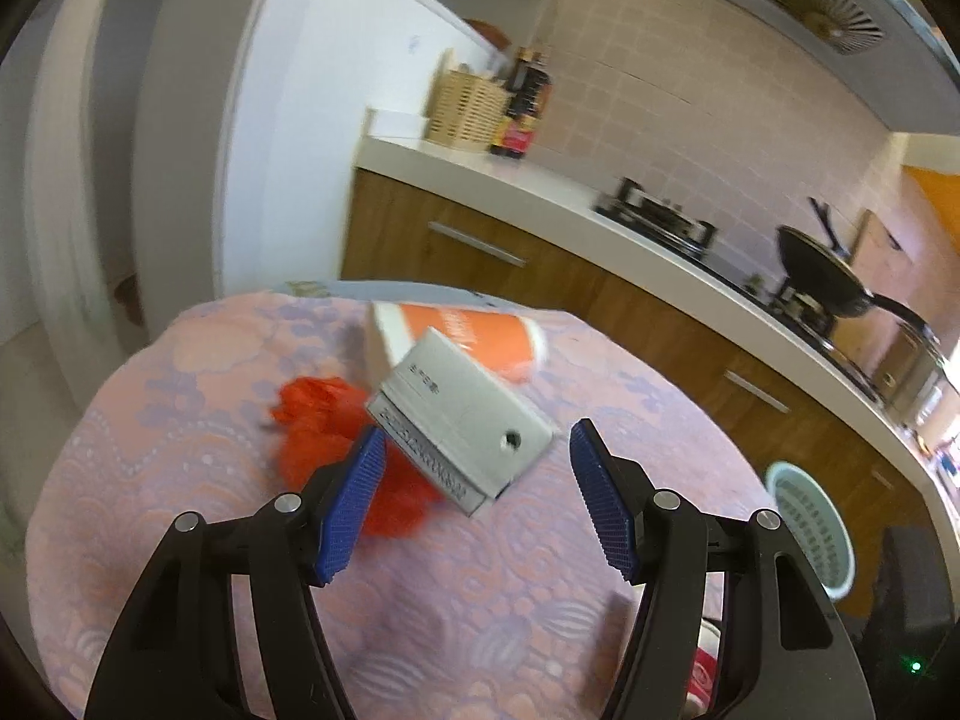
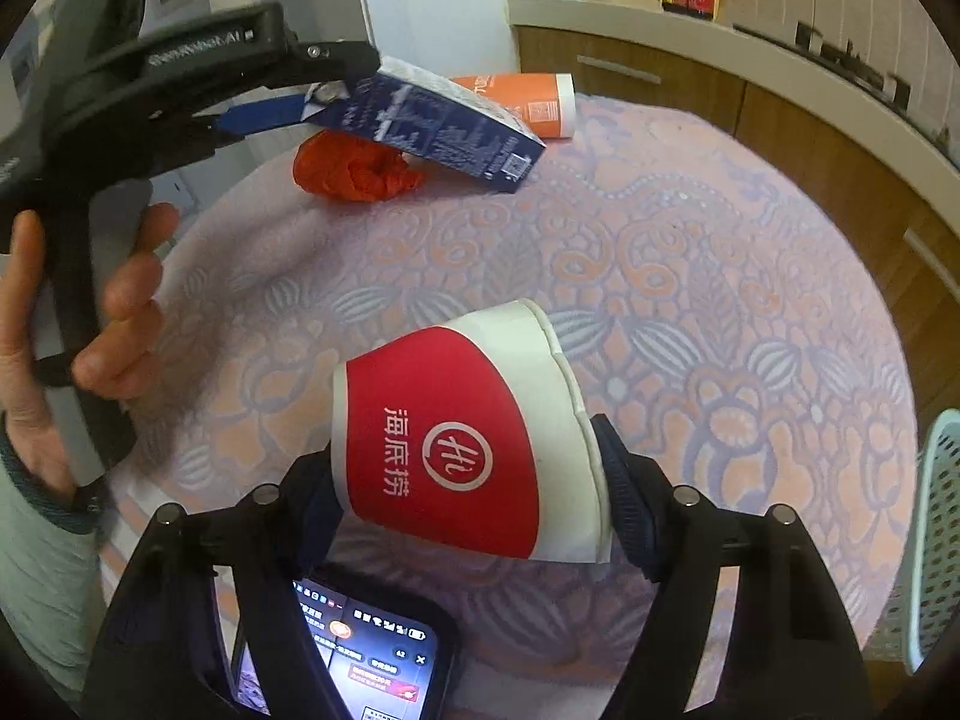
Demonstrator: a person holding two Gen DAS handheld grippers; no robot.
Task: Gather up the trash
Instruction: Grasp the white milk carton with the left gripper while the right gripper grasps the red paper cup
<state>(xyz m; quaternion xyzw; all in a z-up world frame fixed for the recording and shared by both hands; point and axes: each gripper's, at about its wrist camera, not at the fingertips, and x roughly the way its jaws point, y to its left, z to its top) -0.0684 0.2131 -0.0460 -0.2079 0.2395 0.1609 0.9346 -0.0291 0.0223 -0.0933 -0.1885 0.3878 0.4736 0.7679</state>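
My left gripper is open above the round table; its jaws stand wide apart. A milk carton hangs tilted between and just beyond the fingertips, touching the left pad, with motion blur. In the right wrist view the carton sits at the tip of the left gripper. Under it lie a crumpled red bag and an orange paper cup on its side. My right gripper is shut on a red and white paper cup, held sideways above the table.
A pink patterned tablecloth covers the table. A pale green perforated basket stands on the floor at the table's right. A phone lies under my right gripper. Kitchen counter with stove and pan runs behind.
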